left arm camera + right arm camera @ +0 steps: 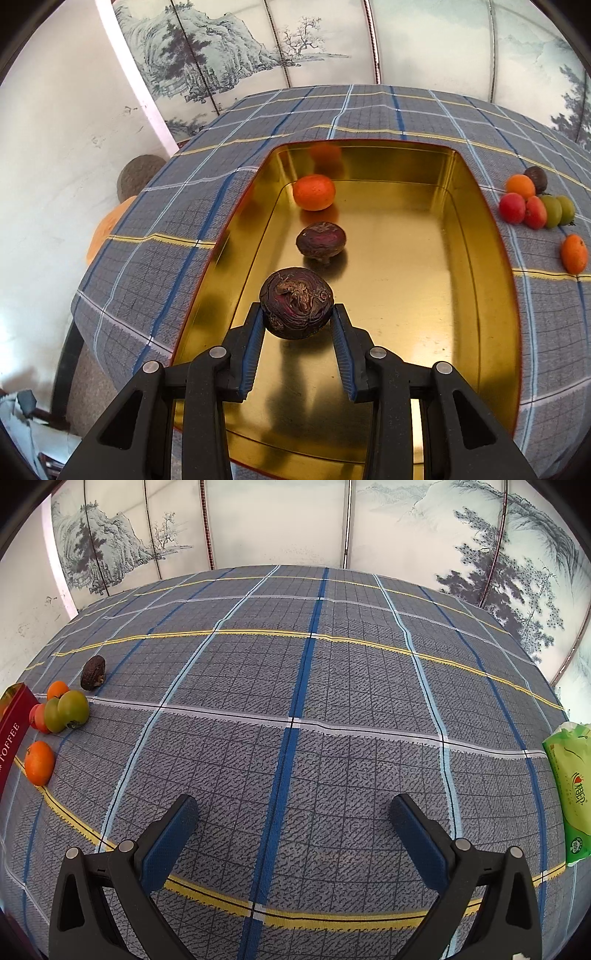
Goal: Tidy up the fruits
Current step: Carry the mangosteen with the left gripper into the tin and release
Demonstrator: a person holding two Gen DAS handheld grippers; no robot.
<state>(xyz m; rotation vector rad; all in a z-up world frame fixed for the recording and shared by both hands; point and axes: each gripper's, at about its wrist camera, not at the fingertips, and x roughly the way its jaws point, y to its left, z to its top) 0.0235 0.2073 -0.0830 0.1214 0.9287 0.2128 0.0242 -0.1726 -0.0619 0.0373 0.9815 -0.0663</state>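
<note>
My left gripper [297, 314] is shut on a dark purple wrinkled fruit [295, 302] and holds it over the near part of a gold tin box [491, 236]. In the box lie another dark purple fruit [320, 242] and an orange [314, 192]. On the cloth right of the box sits a cluster of red, green, orange and dark fruits [535, 201] and a single orange [573, 254]. My right gripper [293, 818] is open and empty over bare cloth. In its view the fruit cluster [62, 710], a dark fruit [93, 672] and an orange [39, 762] lie far left.
A plaid blue-grey cloth [295, 701] covers the table. The red side of the box [13, 723] shows at the left edge of the right wrist view. A green tissue pack [570, 790] lies at the right edge. Painted screens stand behind the table.
</note>
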